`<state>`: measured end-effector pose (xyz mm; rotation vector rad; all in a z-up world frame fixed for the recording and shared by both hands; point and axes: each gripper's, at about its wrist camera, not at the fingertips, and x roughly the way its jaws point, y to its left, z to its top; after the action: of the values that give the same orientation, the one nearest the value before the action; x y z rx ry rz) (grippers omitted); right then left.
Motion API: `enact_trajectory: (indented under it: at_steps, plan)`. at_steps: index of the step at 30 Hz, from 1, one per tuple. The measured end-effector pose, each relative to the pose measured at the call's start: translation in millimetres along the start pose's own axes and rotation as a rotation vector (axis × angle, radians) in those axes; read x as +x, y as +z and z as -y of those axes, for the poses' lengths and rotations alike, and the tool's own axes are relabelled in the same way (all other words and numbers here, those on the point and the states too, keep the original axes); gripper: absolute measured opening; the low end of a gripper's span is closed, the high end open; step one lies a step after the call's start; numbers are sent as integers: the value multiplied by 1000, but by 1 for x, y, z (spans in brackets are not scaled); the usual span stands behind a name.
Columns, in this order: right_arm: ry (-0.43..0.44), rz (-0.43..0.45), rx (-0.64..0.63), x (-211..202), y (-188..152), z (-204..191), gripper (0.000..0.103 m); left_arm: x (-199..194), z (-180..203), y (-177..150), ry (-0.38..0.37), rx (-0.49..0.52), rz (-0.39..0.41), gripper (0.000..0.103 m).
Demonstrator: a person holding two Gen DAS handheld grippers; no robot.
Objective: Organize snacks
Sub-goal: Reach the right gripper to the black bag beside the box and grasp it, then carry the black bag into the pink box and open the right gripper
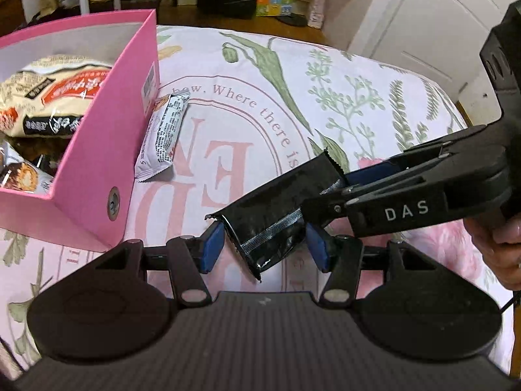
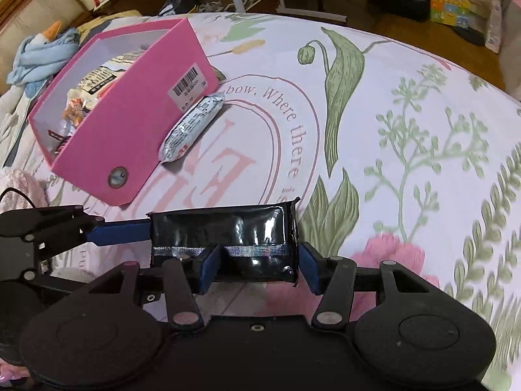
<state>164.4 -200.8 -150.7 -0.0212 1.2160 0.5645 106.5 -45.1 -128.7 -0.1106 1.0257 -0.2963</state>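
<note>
Snacks are partly sorted, I judge. My left tongs (image 1: 265,249) clamp the black packet (image 1: 270,215) across its width and hold it off the cover (image 1: 325,81). My right tongs (image 2: 259,268) stand loose about its other end, pads not pressing. Well apart to the left sits the pink box (image 1: 107,150), already holding a bag (image 1: 49,97) and other packs. One white bar (image 1: 164,137) lies against its outer wall. Left to do: box the packet, then the bar

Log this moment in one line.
left claw: shut on black packet | right claw: open around it | pink box: holds snacks | white packet: beside box
</note>
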Motion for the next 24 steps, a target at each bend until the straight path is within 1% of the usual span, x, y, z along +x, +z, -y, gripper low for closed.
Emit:
enact_trajectory:
  at_steps: [5,9,13,19,24]
  plan:
    - [-8,16,8,-22,-12,-13,55,-27,4,-3,-8,54,16,53]
    - [-21,33,22,-41,-18,-26,55,-51,5,-2,-33,85,14,54]
    - [-31,62,32,-63,-22,-42,55,-78,6,-2,-45,122,35,54]
    - [-30,91,43,-94,-24,-65,55,-110,-4,-3,-87,115,33,55]
    - [-20,112,34,-106,-20,-87,53,-132,-17,-6,-80,117,54,55]
